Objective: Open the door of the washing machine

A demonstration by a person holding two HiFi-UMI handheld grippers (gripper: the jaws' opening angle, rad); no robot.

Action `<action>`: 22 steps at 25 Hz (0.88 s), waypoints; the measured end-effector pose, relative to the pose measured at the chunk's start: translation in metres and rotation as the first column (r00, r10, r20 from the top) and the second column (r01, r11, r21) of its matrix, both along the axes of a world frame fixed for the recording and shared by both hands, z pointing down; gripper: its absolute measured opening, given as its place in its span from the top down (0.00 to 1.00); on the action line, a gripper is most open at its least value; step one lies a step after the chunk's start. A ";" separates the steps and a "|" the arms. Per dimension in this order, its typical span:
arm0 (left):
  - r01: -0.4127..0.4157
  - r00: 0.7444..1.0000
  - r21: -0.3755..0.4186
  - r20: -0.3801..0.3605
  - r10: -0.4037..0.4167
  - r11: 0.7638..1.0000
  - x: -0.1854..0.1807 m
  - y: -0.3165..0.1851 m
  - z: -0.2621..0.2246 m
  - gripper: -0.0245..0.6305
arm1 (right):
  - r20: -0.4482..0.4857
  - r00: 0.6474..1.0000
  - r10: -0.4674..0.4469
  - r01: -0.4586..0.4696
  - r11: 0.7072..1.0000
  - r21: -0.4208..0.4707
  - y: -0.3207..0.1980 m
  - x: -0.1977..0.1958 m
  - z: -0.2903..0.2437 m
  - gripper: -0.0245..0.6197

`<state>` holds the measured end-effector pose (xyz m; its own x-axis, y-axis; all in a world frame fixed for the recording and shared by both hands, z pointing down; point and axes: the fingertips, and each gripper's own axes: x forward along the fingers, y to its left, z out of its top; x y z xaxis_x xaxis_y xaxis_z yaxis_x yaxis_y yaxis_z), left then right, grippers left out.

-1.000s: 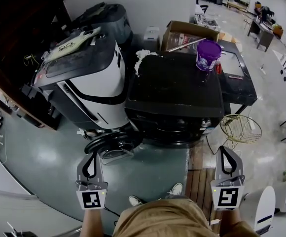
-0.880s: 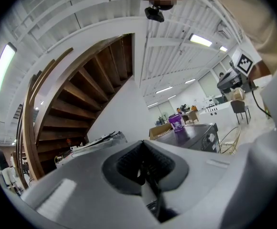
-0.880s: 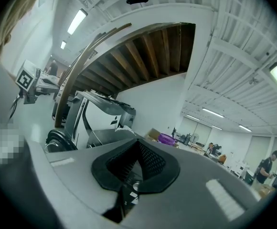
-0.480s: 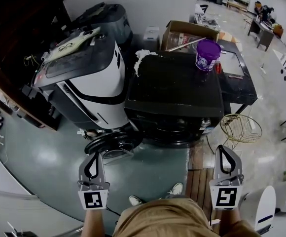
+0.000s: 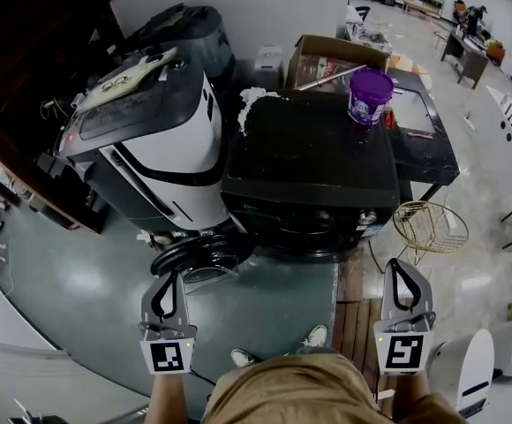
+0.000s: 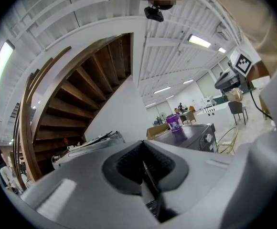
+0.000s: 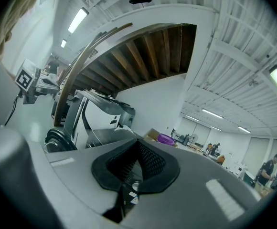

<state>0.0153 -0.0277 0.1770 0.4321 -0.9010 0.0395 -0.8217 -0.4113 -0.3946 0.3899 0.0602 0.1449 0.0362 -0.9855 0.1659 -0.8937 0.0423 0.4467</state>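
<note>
Before washer (image 5: 309,162) — L claw (image 5: 169,277), R claw (image 5: 396,266) shut

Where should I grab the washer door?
The door looks already swung out, left of the washer's front. Take its round rim at the free left end, coming from the person's side with the left gripper; that edge looks nearest and unobstructed.

left tool (image 5: 169,277) closed, right tool (image 5: 399,264) closed

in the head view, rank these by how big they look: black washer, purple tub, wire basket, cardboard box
1. black washer
2. cardboard box and wire basket: about alike, and the box is partly hidden
3. purple tub
</note>
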 end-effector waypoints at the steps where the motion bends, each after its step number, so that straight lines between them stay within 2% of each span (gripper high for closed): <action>1: -0.002 1.000 0.001 0.002 0.002 1.000 0.000 0.000 0.000 0.87 | -0.001 1.000 -0.001 0.001 1.000 -0.001 0.000 0.000 0.000 0.95; 22: 0.012 1.000 -0.001 -0.008 -0.012 1.000 -0.005 0.002 0.002 0.87 | 0.000 1.000 -0.015 0.015 1.000 -0.003 -0.002 -0.008 0.002 0.95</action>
<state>0.0107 -0.0252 0.1787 0.4218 -0.9059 0.0365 -0.8296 -0.4019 -0.3875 0.3823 0.0584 0.1468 0.0213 -0.9853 0.1693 -0.8929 0.0575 0.4466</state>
